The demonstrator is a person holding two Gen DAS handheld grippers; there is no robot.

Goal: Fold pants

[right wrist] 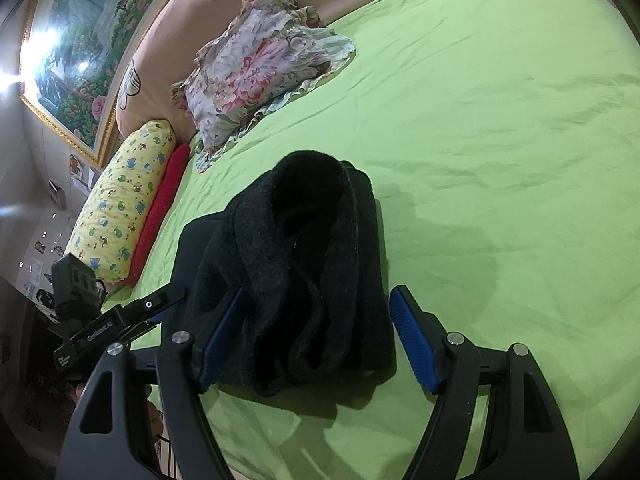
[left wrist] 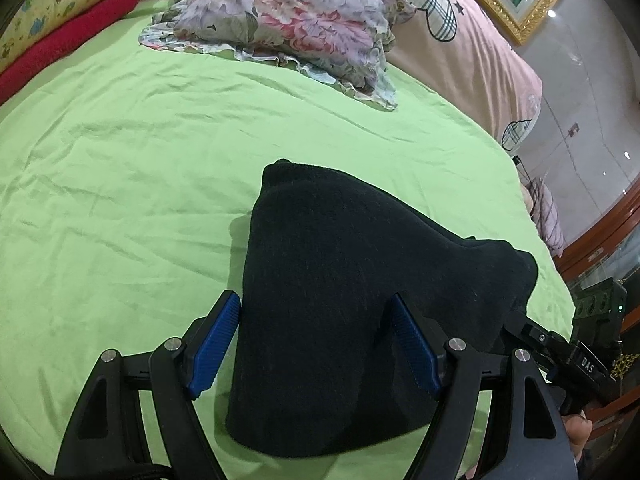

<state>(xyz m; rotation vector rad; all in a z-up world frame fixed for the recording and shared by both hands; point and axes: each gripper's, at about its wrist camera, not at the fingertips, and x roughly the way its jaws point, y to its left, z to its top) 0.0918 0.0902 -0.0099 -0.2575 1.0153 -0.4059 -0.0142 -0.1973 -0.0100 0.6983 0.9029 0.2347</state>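
Pants (left wrist: 340, 300), black, lie bundled on the green sheet (left wrist: 120, 160) between both wide-spread claws, left gripper (left wrist: 316, 344) and right gripper (right wrist: 316, 336), neither pinching.

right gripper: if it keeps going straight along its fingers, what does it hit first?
Most likely the black pants: the right gripper has its open jaws straddling the bundle, which lies dead ahead on the green sheet. Depth is unclear.

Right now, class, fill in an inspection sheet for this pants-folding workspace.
Surface: green bedsheet, wrinkled.
Job's things: black pants, bundled in folds on the sheet.
Clutter: floral pillow, yellow bolster, red towel.
Grippers: left hand-held gripper and right hand-held gripper open, straddling the pants.
Cables: nothing seen.
Surroundings: pink headboard cover, framed painting.
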